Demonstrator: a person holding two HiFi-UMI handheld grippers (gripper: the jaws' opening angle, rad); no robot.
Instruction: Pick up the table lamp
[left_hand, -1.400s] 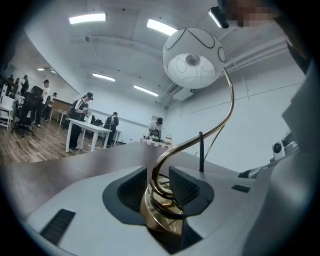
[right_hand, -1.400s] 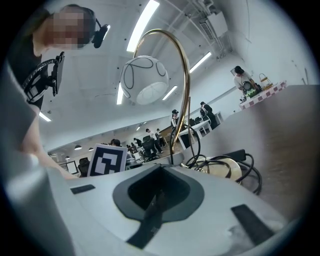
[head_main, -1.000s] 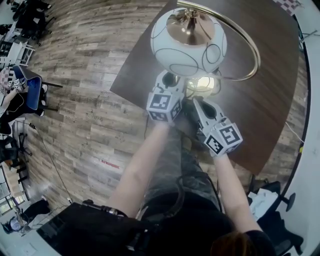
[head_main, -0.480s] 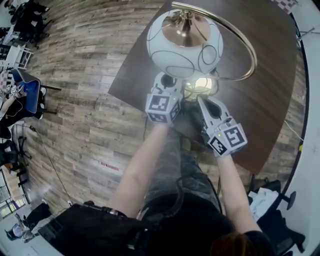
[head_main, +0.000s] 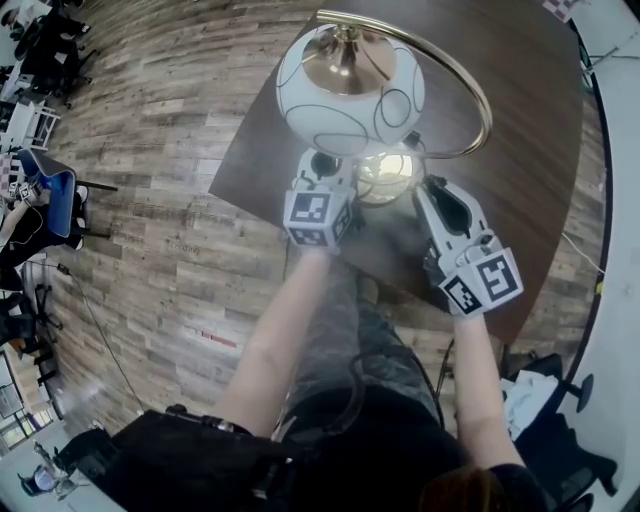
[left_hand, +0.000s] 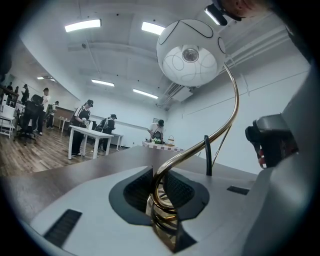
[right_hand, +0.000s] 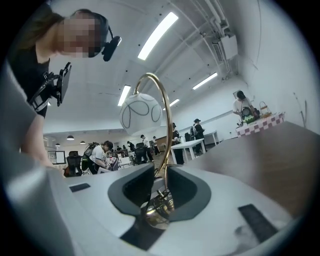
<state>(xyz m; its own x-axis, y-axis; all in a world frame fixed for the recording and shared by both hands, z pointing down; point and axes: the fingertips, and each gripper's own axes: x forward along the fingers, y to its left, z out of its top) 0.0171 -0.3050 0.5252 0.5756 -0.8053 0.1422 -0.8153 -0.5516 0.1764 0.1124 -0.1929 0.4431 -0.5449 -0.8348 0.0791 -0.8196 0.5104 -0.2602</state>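
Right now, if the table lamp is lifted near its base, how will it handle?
Probably top-heavy: the globe shade hangs off a long curved brass stem, so it may tip or swing. Shade looks like glass, likely fragile. Polished stem may slip.

Room's bright on my feeds, ceiling strips (left_hand: 82, 25) doing the work. Heavy fisheye bend, dark corners, glare off the lamp base (head_main: 385, 178), close-up stuff blurry.

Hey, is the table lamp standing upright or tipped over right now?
Upright: on the table lamp, the gold stem arcs upward and the white globe hangs from its top end.
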